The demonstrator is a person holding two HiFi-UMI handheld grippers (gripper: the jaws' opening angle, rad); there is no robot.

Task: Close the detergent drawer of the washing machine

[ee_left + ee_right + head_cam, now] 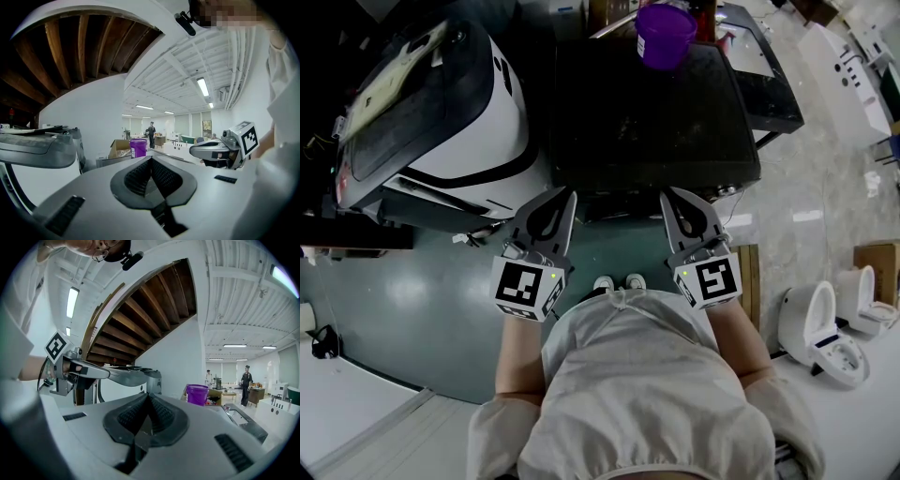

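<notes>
In front of the dark washing machine (652, 122), left gripper (566, 194) pressed together, right gripper (667, 193) pressed together, both empty

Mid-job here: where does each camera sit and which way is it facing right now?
Head view: on the person's head, facing steeply down at the dark machine; torso, forearms, left gripper and right gripper show.
Left gripper view: on the left gripper, facing level across the room along its shut jaws; right gripper at right.
Right gripper view: on the right gripper, facing likewise along shut jaws; left gripper at left.
Shared: all three see the purple bucket.
</notes>
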